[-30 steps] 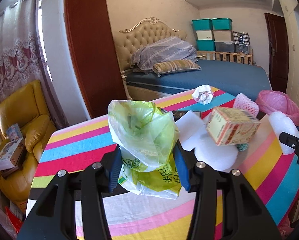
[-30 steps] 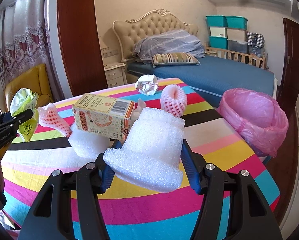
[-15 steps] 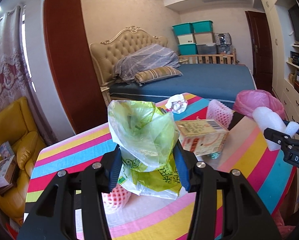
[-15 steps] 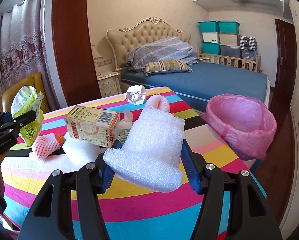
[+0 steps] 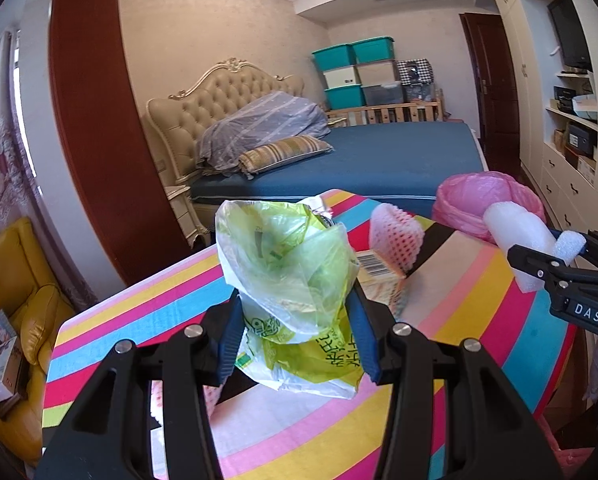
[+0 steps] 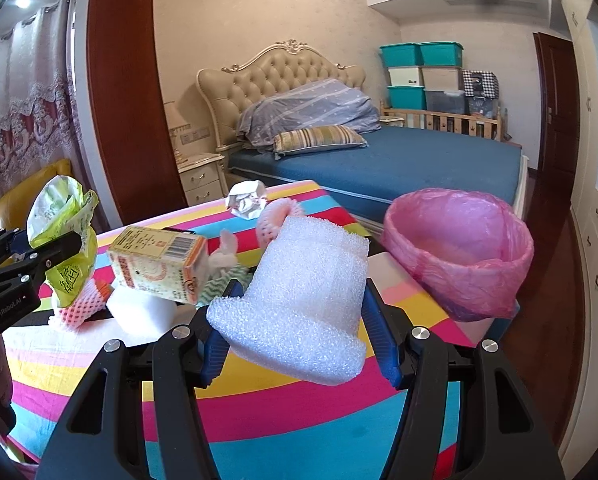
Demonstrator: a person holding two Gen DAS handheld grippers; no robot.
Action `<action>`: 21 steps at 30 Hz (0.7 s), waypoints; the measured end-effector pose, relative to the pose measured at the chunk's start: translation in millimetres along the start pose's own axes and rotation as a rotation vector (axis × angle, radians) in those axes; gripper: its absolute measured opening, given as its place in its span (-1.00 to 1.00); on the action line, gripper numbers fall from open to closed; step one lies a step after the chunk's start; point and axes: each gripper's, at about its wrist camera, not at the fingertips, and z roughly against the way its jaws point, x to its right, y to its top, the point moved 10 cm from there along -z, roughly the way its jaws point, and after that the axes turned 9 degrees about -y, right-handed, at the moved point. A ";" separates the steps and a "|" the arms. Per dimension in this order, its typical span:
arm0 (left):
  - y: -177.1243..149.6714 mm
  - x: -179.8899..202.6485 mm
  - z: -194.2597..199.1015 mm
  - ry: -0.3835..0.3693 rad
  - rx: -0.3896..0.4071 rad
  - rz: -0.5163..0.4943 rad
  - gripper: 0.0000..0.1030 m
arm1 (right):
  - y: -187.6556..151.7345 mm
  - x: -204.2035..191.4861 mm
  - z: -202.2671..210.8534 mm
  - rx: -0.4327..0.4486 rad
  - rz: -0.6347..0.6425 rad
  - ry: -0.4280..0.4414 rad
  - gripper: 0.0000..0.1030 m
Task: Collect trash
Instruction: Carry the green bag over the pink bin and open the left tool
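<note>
My left gripper (image 5: 295, 340) is shut on a crumpled green plastic bag (image 5: 287, 276), held above the striped table (image 5: 479, 300). The same green plastic bag (image 6: 65, 236) shows at the left of the right wrist view. My right gripper (image 6: 299, 340) is shut on a white foam piece (image 6: 303, 300), and that white foam piece (image 5: 523, 236) appears at the right edge of the left wrist view. A bin lined with a pink bag (image 6: 459, 248) stands open just past the table's right edge, ahead and to the right of the foam. The pink bin (image 5: 483, 200) lies far right of the bag.
On the table lie a printed carton (image 6: 159, 264), pink foam fruit nets (image 6: 275, 220) (image 6: 77, 312), crumpled foil paper (image 6: 247, 200), a white foam block (image 6: 143, 312) and a rag. A blue bed (image 6: 379, 160) lies behind; a yellow armchair (image 5: 11, 288) stands left.
Both grippers have swung rightward with their loads. The pink bin has come nearer the middle of each view, and the carton has slid left behind the green bag.
</note>
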 end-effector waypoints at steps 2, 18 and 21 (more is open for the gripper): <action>2.6 6.8 -4.0 -0.016 0.000 -0.010 -0.09 | 2.1 6.0 0.0 0.004 -0.006 -0.011 0.11; 24.5 70.0 -58.1 -0.225 -0.019 -0.034 -0.09 | 12.8 61.3 -11.2 0.008 -0.011 -0.123 0.11; 33.1 92.3 -78.3 -0.300 -0.020 -0.036 -0.09 | 20.9 82.8 -13.9 0.017 -0.019 -0.167 0.11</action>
